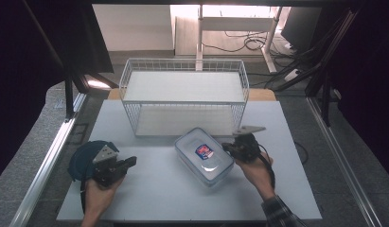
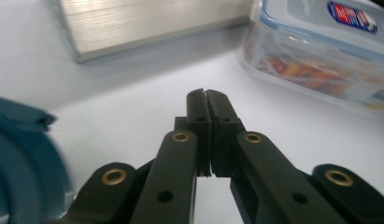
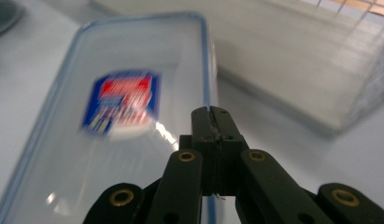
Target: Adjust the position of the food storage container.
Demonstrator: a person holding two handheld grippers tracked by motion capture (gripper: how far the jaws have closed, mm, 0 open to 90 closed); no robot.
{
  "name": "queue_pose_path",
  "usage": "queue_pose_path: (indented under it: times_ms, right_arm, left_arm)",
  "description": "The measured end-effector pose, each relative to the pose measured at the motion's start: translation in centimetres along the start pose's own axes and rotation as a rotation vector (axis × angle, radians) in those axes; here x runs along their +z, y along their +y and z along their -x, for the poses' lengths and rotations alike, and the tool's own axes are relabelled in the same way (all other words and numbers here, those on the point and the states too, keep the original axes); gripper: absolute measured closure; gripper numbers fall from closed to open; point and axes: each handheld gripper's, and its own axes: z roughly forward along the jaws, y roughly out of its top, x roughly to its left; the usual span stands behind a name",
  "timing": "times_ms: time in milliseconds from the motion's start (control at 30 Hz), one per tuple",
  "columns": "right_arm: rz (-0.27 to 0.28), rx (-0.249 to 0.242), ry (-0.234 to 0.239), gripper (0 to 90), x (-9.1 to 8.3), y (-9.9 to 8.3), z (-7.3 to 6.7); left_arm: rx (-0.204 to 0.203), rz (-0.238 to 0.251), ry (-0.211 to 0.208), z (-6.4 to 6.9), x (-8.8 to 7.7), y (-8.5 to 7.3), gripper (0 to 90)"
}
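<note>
boxes: 1 (image 1: 204,156) | wire baskets: 1 (image 1: 183,66) | blue plates: 1 (image 1: 83,158) | tools: 2 (image 1: 130,162) (image 1: 228,147)

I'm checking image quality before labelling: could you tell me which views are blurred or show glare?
High view: glare patch on the container lid, bright background. Right gripper view: the lid label is smeared by blur. Left gripper view: jaws sharp, blue object at the left edge out of focus.

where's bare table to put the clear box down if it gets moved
Free: the near strip of the white table between the left gripper and the right gripper, and the far-right corner beside the wire rack. Crowded: the blue plate at left, the clear box mid-table.
</note>
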Motion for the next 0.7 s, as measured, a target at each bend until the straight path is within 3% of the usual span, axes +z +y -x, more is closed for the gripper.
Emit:
queue_pose_path:
  times_ms: [133, 167, 200, 267, 367, 467, 567, 600, 633, 700]
  right_arm:
    - [-0.027, -0.003, -0.059, 88.6, 3.5, 2.6, 0.5]
    - [-0.059, -0.008, -0.084, 88.5, 5.1, 3.4, 0.7]
    - [-0.059, -0.008, -0.084, 88.5, 5.1, 3.4, 0.7]
    - [-0.100, -0.008, -0.090, 88.7, 7.1, 4.1, 0.5]
    - [-0.112, -0.004, -0.101, 88.8, 7.7, 4.5, 0.5]
    - [-0.136, 0.031, -0.034, 89.0, 8.4, 5.3, 0.2]
    - [-0.141, 0.002, -0.020, 89.0, 8.6, 5.5, -0.6]
    - [-0.152, -0.028, 0.011, 89.0, 8.9, 5.6, -2.0]
    - [-0.152, -0.028, 0.011, 89.0, 8.9, 5.6, -2.0]
    - [-0.157, -0.067, 0.068, 89.0, 9.3, 5.7, -3.8]
  left_arm:
    - [0.012, -0.009, -0.026, 0.3, 0.3, -0.1, 90.0]
    - [0.015, -0.011, -0.039, 0.4, 0.4, -0.2, 90.0]
    - [0.015, -0.011, -0.039, 0.4, 0.4, -0.2, 90.0]
    - [0.013, -0.008, -0.067, 0.4, 0.5, -0.2, 90.0]
    - [0.014, -0.012, -0.072, 0.4, 0.5, -0.2, 90.0]
    - [0.006, -0.014, -0.083, 0.5, 0.7, -0.2, 90.0]
    - [0.010, -0.017, -0.085, 0.6, 0.8, -0.2, 89.9]
    - [0.019, -0.021, -0.086, 0.7, 0.8, -0.2, 89.6]
    - [0.019, -0.021, -0.086, 0.7, 0.8, -0.2, 89.4]
    - [0.025, -0.028, -0.086, 0.9, 0.9, -0.2, 89.2]
